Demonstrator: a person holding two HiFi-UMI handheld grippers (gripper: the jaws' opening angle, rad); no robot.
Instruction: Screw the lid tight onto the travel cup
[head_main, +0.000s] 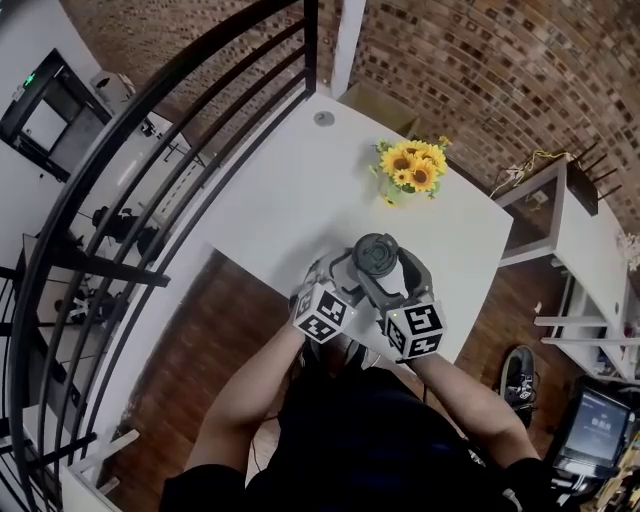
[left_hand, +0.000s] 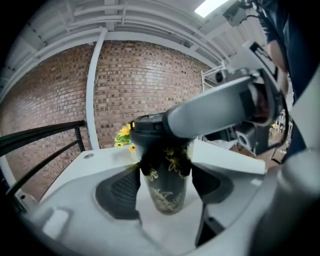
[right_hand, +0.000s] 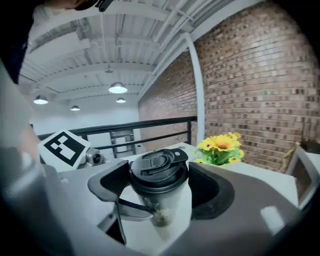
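A dark travel cup (left_hand: 167, 192) with pale flower prints stands on the white table (head_main: 290, 200) near its front edge. Its black lid (right_hand: 157, 167), with a flip tab, sits on top. My left gripper (left_hand: 165, 185) is shut on the cup's body, a dark pad pressed to each side. My right gripper (right_hand: 159, 182) comes in higher, and its pads hug the lid's rim from both sides. In the head view both grippers meet around the lid (head_main: 376, 254), with their marker cubes just below it. The cup's body is hidden there.
A small bunch of sunflowers (head_main: 412, 168) stands on the table beyond the cup. A round grommet (head_main: 323, 118) sits at the far corner. A black railing (head_main: 150, 150) runs along the left. White shelving (head_main: 565, 215) is at the right, and brick wall lies behind.
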